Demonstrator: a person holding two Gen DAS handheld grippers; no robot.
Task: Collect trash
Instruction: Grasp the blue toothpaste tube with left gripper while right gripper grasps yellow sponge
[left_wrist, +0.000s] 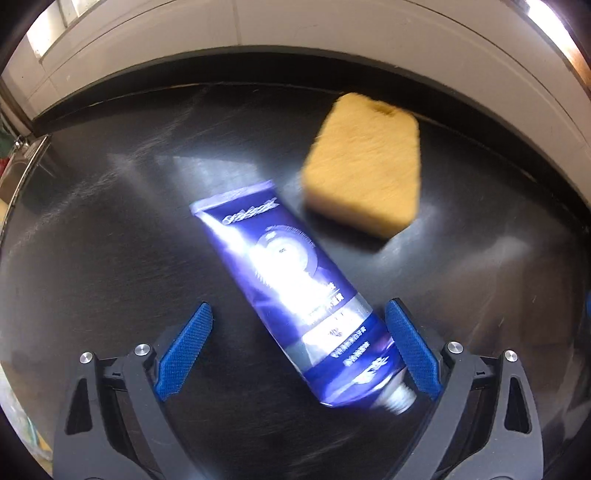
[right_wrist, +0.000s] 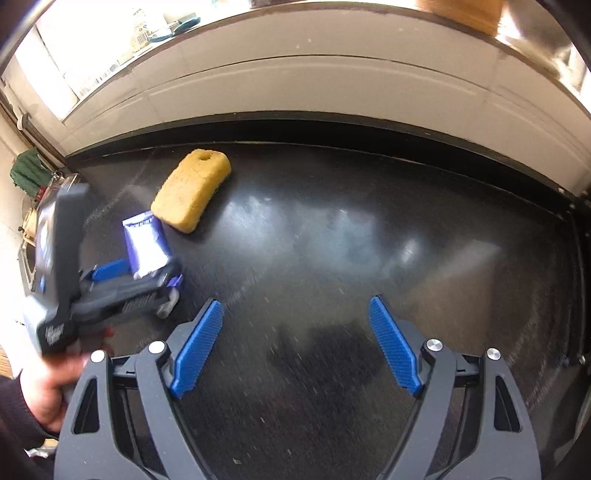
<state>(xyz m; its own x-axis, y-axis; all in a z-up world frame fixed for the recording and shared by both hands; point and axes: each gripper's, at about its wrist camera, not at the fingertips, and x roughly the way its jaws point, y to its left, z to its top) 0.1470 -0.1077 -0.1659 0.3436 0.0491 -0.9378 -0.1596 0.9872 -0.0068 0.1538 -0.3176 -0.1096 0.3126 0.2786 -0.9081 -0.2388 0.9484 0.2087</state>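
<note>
Blue fingers (left_wrist: 192, 347) of left gripper (left_wrist: 301, 345) spread wide, straddling purple tube (left_wrist: 295, 295) flat on black table (left_wrist: 110, 240), near yellow sponge (left_wrist: 364, 162). Right gripper (right_wrist: 295, 343) released, empty. Approach step judged; next called for closing on tube.

white lettering on blue tube (left_wrist: 291, 284), blurred, nothing readable

The print on the tube (left_wrist: 295, 291) is smeared by blur and glare, so I cannot read it. In the right wrist view, the left gripper (right_wrist: 136, 273) covers the middle of the tube, and the hand (right_wrist: 48, 387) is cut by the picture's edge. The shelf items behind are too small to tell.
</note>
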